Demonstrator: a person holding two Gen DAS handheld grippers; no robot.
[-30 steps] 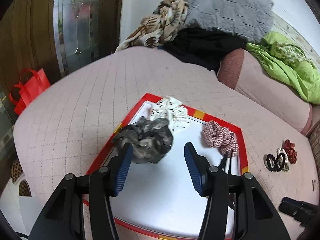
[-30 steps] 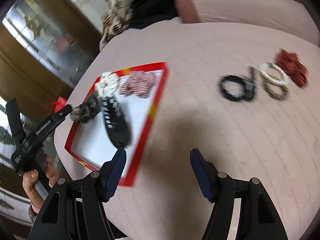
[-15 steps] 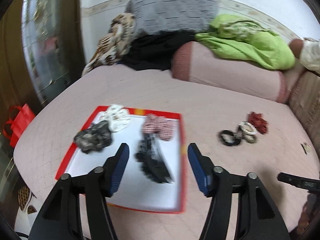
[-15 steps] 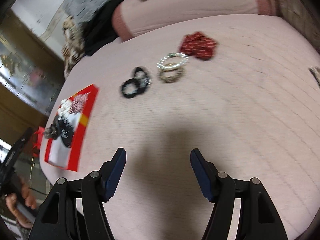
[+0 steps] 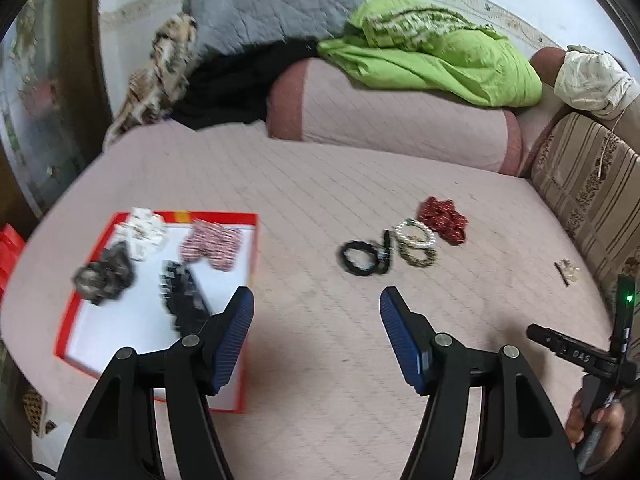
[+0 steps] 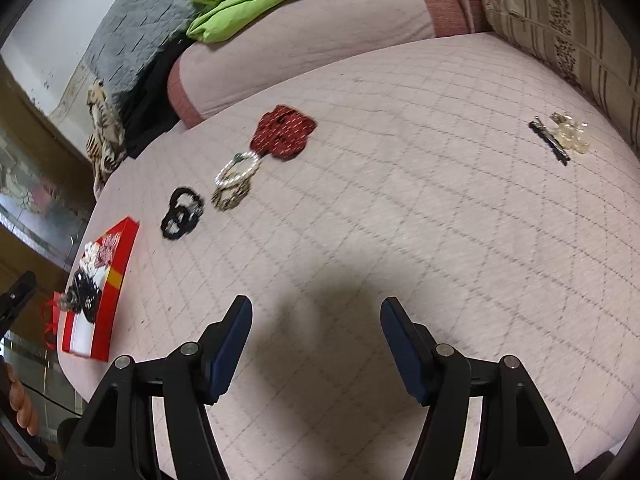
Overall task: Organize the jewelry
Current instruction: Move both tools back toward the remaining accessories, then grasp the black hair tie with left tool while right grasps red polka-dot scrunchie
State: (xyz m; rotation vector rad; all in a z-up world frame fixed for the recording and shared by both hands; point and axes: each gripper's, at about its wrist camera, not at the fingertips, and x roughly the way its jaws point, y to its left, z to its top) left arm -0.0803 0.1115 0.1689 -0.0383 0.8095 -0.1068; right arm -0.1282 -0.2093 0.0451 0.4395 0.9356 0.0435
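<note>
We hold the left gripper with jaws apart, just widened, nothing between them, over bare quilted bed; red-rimmed tray edge at 9 o'clock, loose hair ties at 12. Right gripper also gapes empty over open quilt, ties at 10 o'clock, clip at 2.

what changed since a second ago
The left tongs, then right over the grey scrunchie in the red tray, have pulled back, swung right and been opening, empty. The right tongs also swung right, open and empty. Tray contents and black hair ties stayed put.
</note>
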